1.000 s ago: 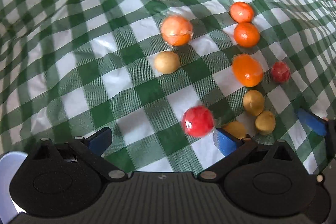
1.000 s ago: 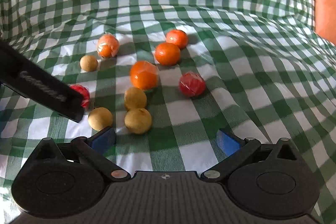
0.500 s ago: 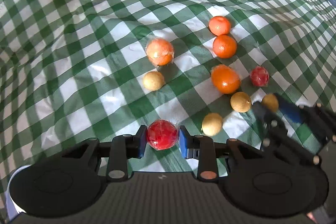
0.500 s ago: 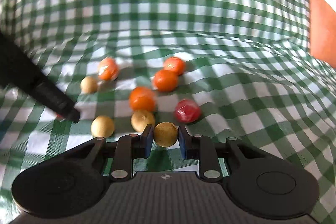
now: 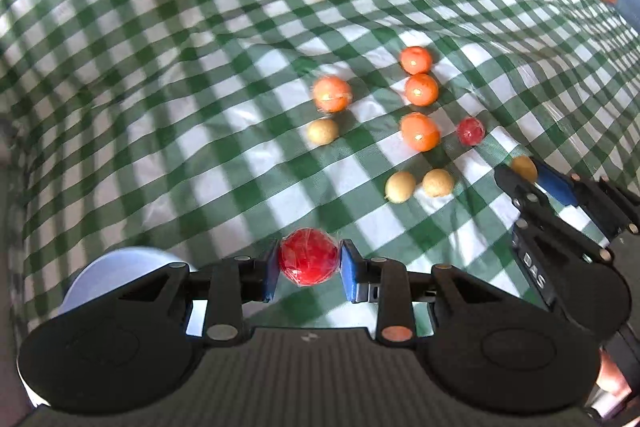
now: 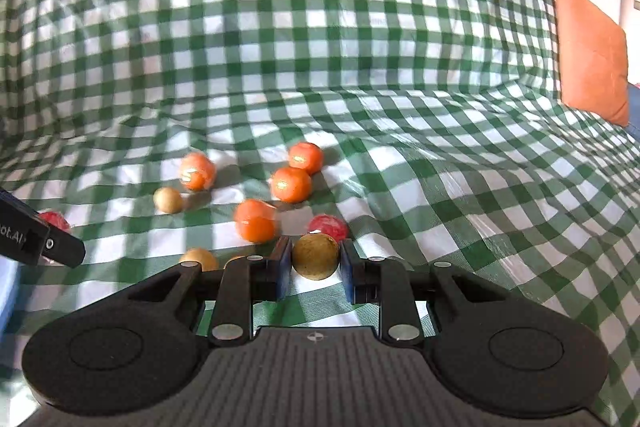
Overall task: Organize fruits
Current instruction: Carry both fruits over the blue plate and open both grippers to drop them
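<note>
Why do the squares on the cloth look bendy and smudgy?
Left wrist view: the fisheye lens curves the cloth, and its far squares are smeared. Right wrist view: the same curving, blurred squares at the top, and bright glints on the oranges.

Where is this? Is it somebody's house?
Probably a home, though I can't be sure. A soft, rumpled green-and-white checked cloth covers what may be a bed or sofa, an orange cushion sits at its edge, and small round orange fruits lie loose on it.
</note>
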The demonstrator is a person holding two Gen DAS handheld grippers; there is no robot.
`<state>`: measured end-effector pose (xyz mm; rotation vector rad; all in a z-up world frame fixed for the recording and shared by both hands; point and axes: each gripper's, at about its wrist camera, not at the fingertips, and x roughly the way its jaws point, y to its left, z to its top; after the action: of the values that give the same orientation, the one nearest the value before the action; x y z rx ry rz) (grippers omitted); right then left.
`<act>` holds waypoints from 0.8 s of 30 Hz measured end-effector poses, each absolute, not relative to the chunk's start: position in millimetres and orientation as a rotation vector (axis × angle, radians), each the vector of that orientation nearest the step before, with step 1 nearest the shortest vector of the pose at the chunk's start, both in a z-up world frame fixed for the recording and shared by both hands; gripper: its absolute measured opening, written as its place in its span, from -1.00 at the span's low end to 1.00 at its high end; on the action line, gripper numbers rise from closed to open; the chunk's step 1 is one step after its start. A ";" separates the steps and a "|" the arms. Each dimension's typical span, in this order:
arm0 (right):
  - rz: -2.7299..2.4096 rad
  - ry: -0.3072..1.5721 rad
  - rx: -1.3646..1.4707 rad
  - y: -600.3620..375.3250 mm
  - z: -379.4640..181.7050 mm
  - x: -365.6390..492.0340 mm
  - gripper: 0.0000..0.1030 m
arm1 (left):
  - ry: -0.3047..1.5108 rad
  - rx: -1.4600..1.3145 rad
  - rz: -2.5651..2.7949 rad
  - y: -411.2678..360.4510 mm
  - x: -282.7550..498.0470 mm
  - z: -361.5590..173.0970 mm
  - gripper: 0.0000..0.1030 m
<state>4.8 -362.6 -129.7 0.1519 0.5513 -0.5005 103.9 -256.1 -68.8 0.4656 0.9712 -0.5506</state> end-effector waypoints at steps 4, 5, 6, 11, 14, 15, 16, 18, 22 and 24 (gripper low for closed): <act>-0.426 0.565 0.183 -331.4 -111.9 -15.2 -0.48 | 0.966 0.424 -0.507 -211.6 93.2 -51.7 -0.32; -0.401 0.575 0.196 -320.5 -108.6 -20.7 -0.48 | 0.963 0.411 -0.492 -197.5 90.7 -47.4 -0.32; -0.375 0.585 0.205 -310.2 -105.9 -24.3 -0.48 | 0.961 0.401 -0.479 -185.6 89.1 -43.8 -0.32; -0.231 0.628 0.200 -252.3 -92.3 -34.0 -0.48 | 0.964 0.350 -0.400 -122.5 80.6 -29.3 -0.32; -0.155 0.634 0.160 -219.0 -79.2 -31.0 -0.48 | 0.973 0.320 -0.359 -89.3 78.7 -23.6 -0.32; -0.132 0.635 0.153 -209.6 -74.5 -29.7 -0.48 | 0.973 0.313 -0.350 -80.2 78.1 -22.3 -0.32; -0.109 0.637 0.147 -201.2 -70.1 -26.5 -0.48 | 0.974 0.301 -0.339 -69.3 77.0 -21.3 -0.32; -0.067 0.641 0.123 -183.2 -62.7 -24.7 -0.48 | 0.980 0.279 -0.331 -52.7 75.9 -20.2 -0.32; -0.006 0.637 0.082 -155.8 -51.1 -23.9 -0.48 | 0.982 0.238 -0.315 -25.5 74.3 -17.5 -0.32; 0.012 0.639 0.065 -148.1 -47.3 -20.8 -0.48 | 0.982 0.206 -0.322 -15.3 74.4 -15.3 -0.32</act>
<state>-20.8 -148.1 -47.3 0.0652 0.6394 0.0116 74.4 -15.4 -15.3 0.2055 0.9822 -0.3222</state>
